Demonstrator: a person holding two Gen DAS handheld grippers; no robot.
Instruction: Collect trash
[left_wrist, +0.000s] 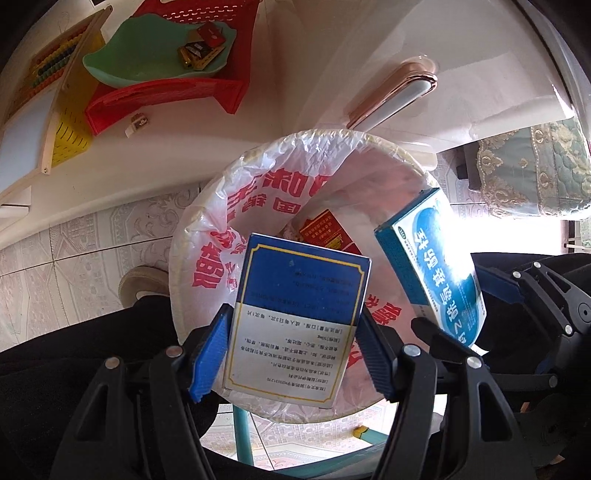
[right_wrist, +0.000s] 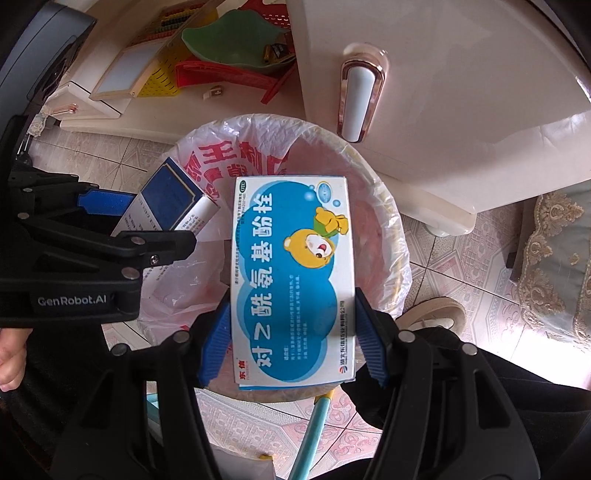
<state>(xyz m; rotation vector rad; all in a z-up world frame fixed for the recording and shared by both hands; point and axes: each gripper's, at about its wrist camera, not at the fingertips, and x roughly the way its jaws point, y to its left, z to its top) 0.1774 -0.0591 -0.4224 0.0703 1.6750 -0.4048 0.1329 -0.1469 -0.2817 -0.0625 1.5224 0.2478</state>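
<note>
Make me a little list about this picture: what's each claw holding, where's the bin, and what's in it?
left claw: shut on the dark blue and white medicine box
right claw: shut on the light blue bear medicine box
where the boxes are: both held above the trash bin
bin lining: white plastic bag with red print
inside the bin: a red box
bin's spot: on the tiled floor, beside a white cabinet

The tiled floor (right_wrist: 454, 258) is carrying the bin (right_wrist: 397, 236), which is standing close beside the white cabinet (right_wrist: 461, 122). The cabinet is also standing on the floor. On the white top (left_wrist: 207, 140) are lying a red basket (left_wrist: 173, 96), a yellow board (left_wrist: 70, 136) and 1 small wrapper (left_wrist: 137, 123). A shoe (right_wrist: 436, 314) is resting on the tiles just beside the bin.
</note>
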